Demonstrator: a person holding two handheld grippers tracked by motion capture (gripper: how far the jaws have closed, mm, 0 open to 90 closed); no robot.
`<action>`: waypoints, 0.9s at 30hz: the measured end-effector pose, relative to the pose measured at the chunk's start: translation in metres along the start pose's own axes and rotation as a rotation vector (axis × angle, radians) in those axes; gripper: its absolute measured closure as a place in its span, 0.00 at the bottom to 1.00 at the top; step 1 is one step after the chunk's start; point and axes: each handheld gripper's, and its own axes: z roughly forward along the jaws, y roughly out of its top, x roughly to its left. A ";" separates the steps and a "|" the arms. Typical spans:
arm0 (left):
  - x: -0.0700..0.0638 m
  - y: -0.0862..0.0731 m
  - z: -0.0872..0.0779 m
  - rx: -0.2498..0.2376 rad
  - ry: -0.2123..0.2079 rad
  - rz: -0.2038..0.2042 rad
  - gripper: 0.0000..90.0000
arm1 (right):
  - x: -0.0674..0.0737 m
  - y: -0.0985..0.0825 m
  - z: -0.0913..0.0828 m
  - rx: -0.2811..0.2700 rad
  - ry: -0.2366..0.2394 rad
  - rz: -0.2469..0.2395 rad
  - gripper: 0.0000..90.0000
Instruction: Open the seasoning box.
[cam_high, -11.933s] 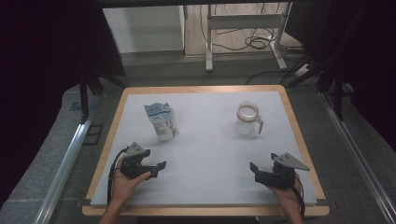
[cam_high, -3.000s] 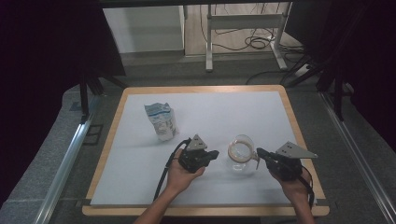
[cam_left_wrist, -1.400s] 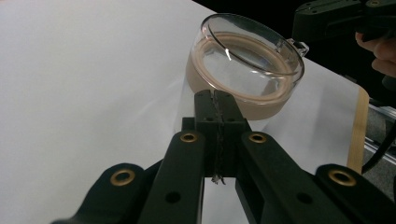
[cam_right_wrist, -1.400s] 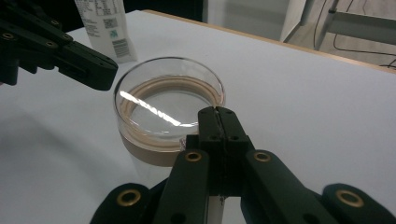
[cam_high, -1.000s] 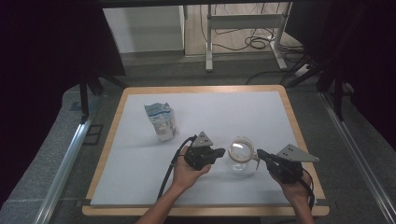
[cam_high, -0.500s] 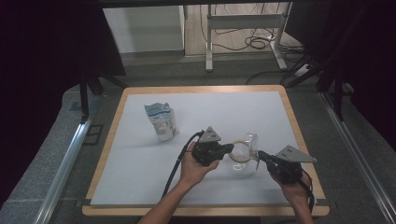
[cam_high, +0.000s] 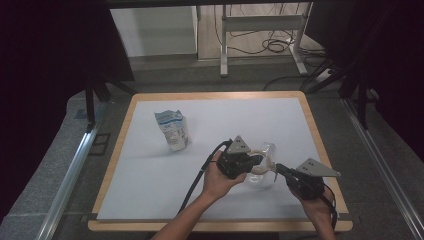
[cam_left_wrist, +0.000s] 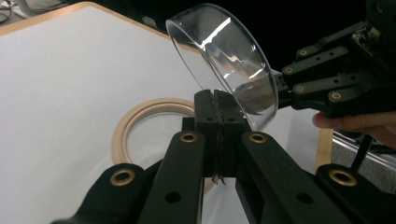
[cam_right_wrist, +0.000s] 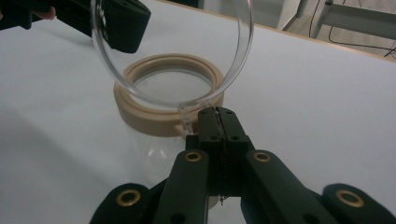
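Clear round glass lid (cam_left_wrist: 224, 60) tipped up on edge over the beige-rimmed clear glass jar (cam_right_wrist: 168, 88), hinged at jar's right side (near right gripper (cam_right_wrist: 215, 116), jaws pressed together); left gripper (cam_left_wrist: 215, 100) also pressed together, at lid's near edge.

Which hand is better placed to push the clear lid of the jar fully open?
Probably left. The left gripper, jaws shut, has its tips right at the lower edge of the tilted lid. The right gripper sits at the rim of the jar, better for steadying.
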 end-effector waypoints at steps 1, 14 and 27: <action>-0.002 0.001 0.001 0.002 -0.006 0.004 1.00 | 0.001 -0.006 -0.003 -0.002 0.004 0.014 0.99; -0.021 0.005 0.011 0.013 -0.037 0.046 1.00 | 0.000 -0.040 -0.013 0.032 0.014 0.073 0.84; 0.004 -0.014 -0.022 -0.019 0.011 -0.011 0.90 | 0.008 -0.041 -0.012 0.003 0.055 0.081 0.56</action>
